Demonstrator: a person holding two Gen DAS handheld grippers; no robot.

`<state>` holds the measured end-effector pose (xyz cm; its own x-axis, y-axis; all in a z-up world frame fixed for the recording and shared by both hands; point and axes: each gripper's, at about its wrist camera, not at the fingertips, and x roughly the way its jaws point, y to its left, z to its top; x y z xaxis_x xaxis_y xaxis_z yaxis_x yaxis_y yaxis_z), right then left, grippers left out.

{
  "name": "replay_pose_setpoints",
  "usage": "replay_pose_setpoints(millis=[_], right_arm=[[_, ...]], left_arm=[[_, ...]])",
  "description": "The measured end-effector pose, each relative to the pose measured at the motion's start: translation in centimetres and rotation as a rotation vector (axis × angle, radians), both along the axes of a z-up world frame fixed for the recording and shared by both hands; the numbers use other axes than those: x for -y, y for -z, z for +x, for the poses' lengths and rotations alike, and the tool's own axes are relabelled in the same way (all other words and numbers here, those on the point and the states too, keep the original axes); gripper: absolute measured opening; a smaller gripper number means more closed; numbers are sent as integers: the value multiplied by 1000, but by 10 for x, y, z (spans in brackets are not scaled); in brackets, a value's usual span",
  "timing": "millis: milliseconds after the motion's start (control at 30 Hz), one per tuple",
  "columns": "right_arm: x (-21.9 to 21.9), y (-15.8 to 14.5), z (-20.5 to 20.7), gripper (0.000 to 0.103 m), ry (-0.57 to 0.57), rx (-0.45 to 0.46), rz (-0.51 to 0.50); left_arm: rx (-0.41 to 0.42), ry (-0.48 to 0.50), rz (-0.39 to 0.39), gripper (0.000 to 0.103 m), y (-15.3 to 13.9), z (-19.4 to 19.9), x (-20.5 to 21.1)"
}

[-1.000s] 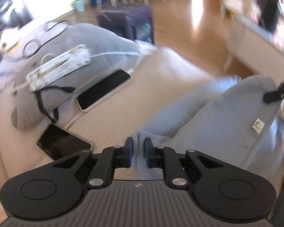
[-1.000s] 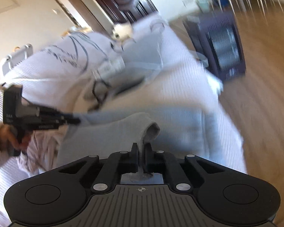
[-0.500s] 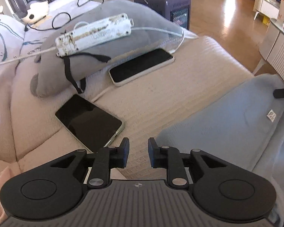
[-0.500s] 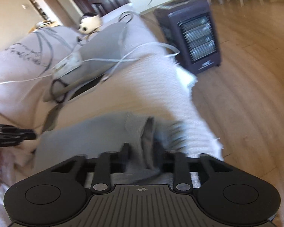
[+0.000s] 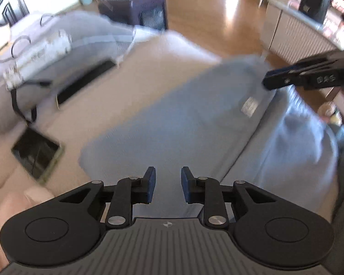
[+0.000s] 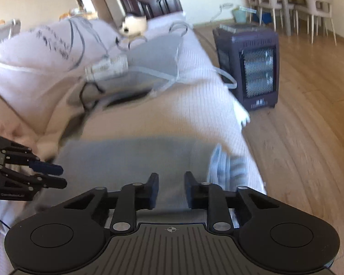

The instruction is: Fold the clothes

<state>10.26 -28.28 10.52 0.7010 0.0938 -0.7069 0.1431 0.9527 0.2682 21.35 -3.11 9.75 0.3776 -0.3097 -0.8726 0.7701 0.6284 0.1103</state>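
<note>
Both grippers, left gripper [image 5: 166, 183] and right gripper [image 6: 170, 191], stood parted, empty, over blue garment [image 5: 183, 123]; tablet [image 5: 36, 153], heater [image 6: 252, 68] nearby.

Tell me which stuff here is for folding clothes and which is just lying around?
For the job:
- pale blue knitted garment, lying flat on the beige bed cover
- left claw, open
- right claw, open

Just lying about:
- two black flat phones
- white power strip
- grey cushion
- dark purple heater

Soft blue knit garment [image 5: 183, 119]; ribbed beige sofa cover [image 5: 135, 73]; glossy wood floor [image 6: 309, 119].
</note>
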Motion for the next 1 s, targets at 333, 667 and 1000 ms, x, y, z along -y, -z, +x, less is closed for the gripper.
replay_pose_setpoints(millis=[333,667,1000], right_arm=[[8,5,-23,24,33,-3,-9],[-10,-4,-93,24,-32,-68,-77],[-113,-14,-98,37,-385,-112,-25]], left_arm=[[50,-19,36,62,-5,-6,-2],[107,-116,-40,89,-56,-84,-71],[117,-164,67,89,-10,-166,-108]])
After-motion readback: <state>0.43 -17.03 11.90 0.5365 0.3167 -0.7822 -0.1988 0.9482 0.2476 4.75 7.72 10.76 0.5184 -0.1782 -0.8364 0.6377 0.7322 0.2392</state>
